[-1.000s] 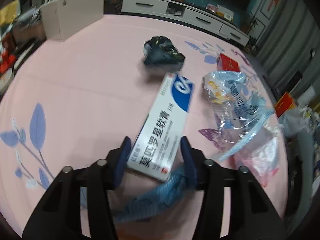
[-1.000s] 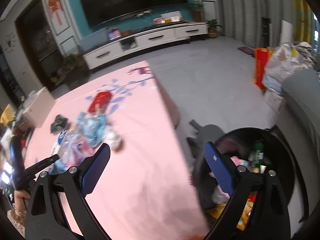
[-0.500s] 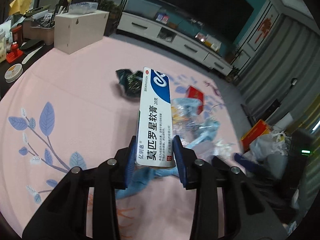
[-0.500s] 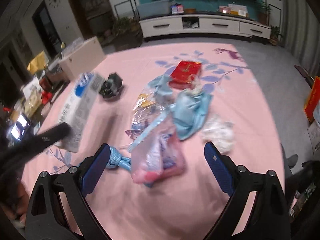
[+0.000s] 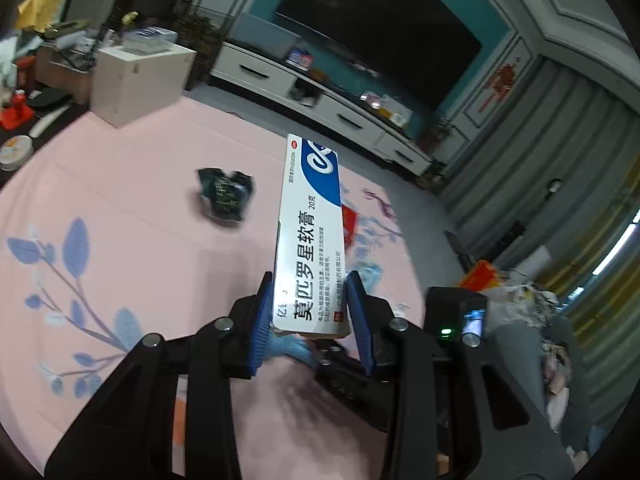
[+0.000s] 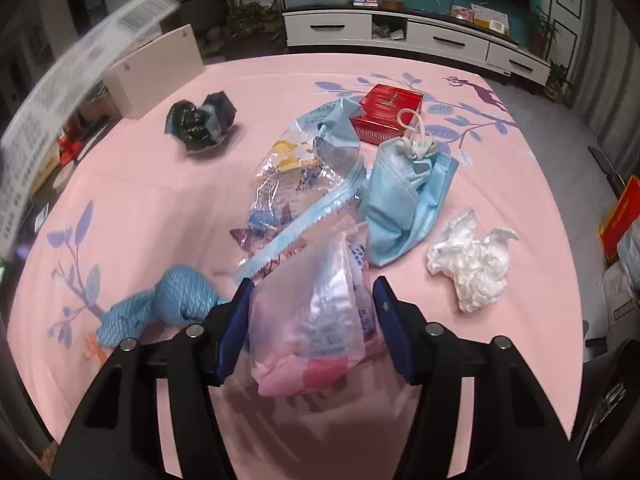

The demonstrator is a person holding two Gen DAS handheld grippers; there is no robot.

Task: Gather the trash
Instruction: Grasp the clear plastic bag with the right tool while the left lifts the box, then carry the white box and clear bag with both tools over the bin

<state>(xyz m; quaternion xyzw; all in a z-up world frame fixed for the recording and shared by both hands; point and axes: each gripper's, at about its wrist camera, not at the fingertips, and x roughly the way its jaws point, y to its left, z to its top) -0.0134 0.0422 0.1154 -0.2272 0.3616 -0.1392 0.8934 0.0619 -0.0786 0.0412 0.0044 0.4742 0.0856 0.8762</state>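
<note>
My left gripper (image 5: 310,322) pinches the ointment box (image 5: 310,240), lifted off the pink tablecloth (image 5: 120,200).

My right gripper (image 6: 312,320) is closing around a clear plastic bag (image 6: 316,312) holding white and pink scraps; whether the pads press it yet, I cannot tell. Beyond that bag lie a torn wrapper (image 6: 296,184), blue face mask (image 6: 404,204) and red box (image 6: 390,114); crumpled tissue (image 6: 472,264) lies right of it.

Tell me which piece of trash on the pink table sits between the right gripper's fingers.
The pinkish translucent plastic bag, alone between the closing right gripper jaws; every other piece lies farther away.
</note>
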